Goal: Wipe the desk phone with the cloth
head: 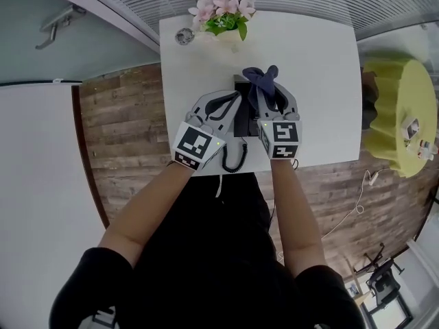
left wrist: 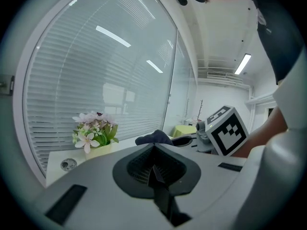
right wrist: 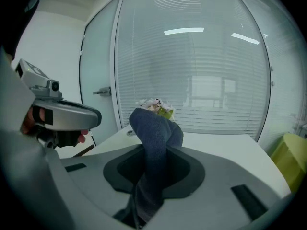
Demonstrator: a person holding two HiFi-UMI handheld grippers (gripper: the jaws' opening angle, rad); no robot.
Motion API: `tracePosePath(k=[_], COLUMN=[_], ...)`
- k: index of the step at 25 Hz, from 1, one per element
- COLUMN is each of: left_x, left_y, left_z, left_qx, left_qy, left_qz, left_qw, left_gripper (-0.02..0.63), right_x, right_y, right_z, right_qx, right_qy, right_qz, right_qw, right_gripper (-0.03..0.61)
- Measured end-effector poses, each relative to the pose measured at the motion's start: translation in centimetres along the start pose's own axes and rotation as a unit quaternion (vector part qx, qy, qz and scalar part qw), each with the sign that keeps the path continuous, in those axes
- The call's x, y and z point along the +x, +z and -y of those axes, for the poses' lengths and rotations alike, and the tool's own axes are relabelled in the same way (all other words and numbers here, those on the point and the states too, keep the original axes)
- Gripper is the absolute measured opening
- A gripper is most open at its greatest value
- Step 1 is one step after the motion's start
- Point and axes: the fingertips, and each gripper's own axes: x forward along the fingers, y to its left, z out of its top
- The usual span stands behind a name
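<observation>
R gripper [right wrist: 152,163]: jaws clenched on the cloth [right wrist: 154,137]. The cloth is dark blue, soft and thick-looking, pinched low betw. the jaws, w/ a folded, bunched lump standing up past the tips. In the head view that lump sits over the far end of the desk phone [head: 241,120]. Whether it touches the desk phone can't be told.

L gripper [left wrist: 154,167]: jaws pressed together, nothing betw. them. Its tips point toward the cloth from the person's left, and the R gripper's marker cube shows just beyond.

The desk phone is black and lies on the near half of the white table [head: 315,67], betw. and under the two grippers. Both gripper bodies cover most of it, so only a dark strip shows in the gap. Keypad, handset etc. can't be made out. Its coiled black cord [head: 235,157] loops at the table's near edge, beside the L gripper's cube.

Farther out, pink & white flowers [head: 221,11] w/ green leaves stand at the table's far edge. A small round object [head: 184,36] lies just left of them, too small to identify. Behind the table, both gripper views show glass w/ horizontal blinds [right wrist: 216,80]. Right of the table, partly cut off by the frame edge, a round yellow-covered piece [head: 398,112] stands on the wood-plank floor [head: 123,122]. The person's bare forearms and black sleeves fill the bottom of the head view.
</observation>
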Motion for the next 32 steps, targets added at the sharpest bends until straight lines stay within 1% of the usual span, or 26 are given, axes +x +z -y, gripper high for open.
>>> tracePosePath(k=[5,9,12,16,23,32], left_x=[0.2,0.4,0.6,0.9,1.6,1.5], left_y=[-1.1,-1.7,-2.1,-3.1,-3.5,-5.1], left_z=[-0.5,-0.8,-0.8,-0.8,-0.1,0.9], left_qx=[-0.013,-0.016,-0.019,-0.020,-0.025,-0.031], left_qy=[0.008,0.012,0.012,0.014,0.000,-0.006], left_qz=[-0.008,-0.015,-0.015,-0.026,-0.027,-0.037], left_qw=[0.9999,0.9997,0.9996,0.9994,0.9993,0.9988], left_gripper=[0.009,0.009,0.009,0.009,0.009,0.009], right_x=[1.6,1.9,1.8,1.7,1.2,0.0], right_y=[-2.2,-2.6,-2.7,-2.9,-3.6,-5.2], right_z=[0.1,-0.1,-0.1,-0.1,-0.1,-0.4], right_qx=[-0.015,-0.043,-0.042,-0.042,-0.039,-0.028], right_qy=[-0.012,-0.029,-0.036,-0.040,-0.042,-0.048], right_qz=[-0.009,0.006,0.021,0.026,0.018,0.010], right_qw=[1.000,0.999,0.998,0.998,0.998,0.998], right_gripper=[0.095,0.095,0.095,0.095,0.095,0.095])
